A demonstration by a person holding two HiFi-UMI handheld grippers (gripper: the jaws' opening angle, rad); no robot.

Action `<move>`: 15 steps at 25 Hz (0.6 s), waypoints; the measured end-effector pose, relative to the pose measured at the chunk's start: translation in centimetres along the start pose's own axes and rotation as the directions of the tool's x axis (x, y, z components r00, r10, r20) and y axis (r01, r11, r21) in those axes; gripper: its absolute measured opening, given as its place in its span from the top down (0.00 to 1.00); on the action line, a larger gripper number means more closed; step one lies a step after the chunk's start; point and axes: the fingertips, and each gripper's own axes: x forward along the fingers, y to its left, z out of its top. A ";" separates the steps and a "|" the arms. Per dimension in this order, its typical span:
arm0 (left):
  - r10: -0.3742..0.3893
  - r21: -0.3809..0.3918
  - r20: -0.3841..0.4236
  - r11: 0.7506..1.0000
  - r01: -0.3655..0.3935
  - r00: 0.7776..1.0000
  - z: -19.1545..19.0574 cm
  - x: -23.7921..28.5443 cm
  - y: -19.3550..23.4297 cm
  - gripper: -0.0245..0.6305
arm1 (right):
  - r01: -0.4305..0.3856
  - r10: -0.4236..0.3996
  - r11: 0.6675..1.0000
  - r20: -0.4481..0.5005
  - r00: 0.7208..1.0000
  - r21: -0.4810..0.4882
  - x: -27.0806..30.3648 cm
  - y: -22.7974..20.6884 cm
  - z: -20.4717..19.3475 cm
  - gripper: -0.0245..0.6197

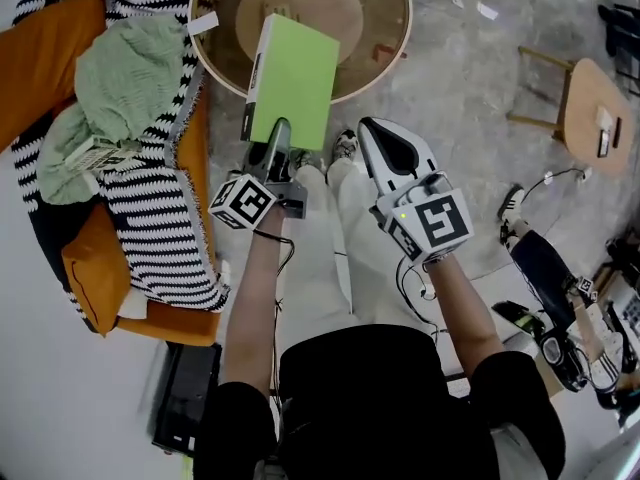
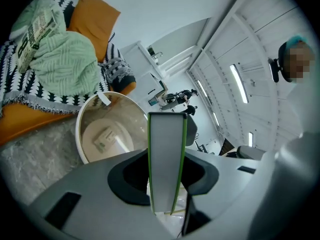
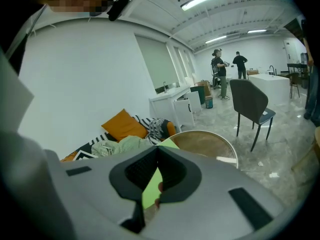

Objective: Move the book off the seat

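Lime-green hardback book (image 1: 293, 83) with a white block of pages shows its cover to the head view and its page edge to the left gripper view. The left gripper (image 1: 278, 138) clamps its near edge, jaws partly apart and pressed on both covers. It hangs clear of the orange sofa (image 1: 40, 58), over the rim of a round glass-topped table with a pale wooden band (image 1: 398, 48). The right gripper (image 1: 378, 143) sits just beside it, its jaws apparently together with nothing between them. A black-and-white striped blanket (image 1: 160, 208) and a pale green knitted throw (image 1: 125, 78) cover the sofa. Mottled grey stone floor (image 1: 470, 78) spreads around.
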 end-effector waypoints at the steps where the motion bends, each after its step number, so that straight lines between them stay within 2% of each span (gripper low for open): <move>1: 0.000 -0.011 -0.003 1.000 0.000 1.000 0.0 0.3 0.9 0.75 | -0.001 0.001 1.000 -0.010 1.000 -0.002 0.5 0.1 -0.5 0.94; 10: -0.028 -0.153 0.002 0.988 0.028 1.000 -2.2 0.1 7.0 0.75 | 0.008 -0.008 1.000 -0.040 0.999 -0.003 2.5 2.3 -5.6 0.94; 15: -0.029 -0.174 -0.003 0.984 0.028 1.000 -3.4 0.9 9.0 0.75 | -0.006 0.005 1.000 -0.048 0.999 -0.016 4.0 2.7 -7.6 0.94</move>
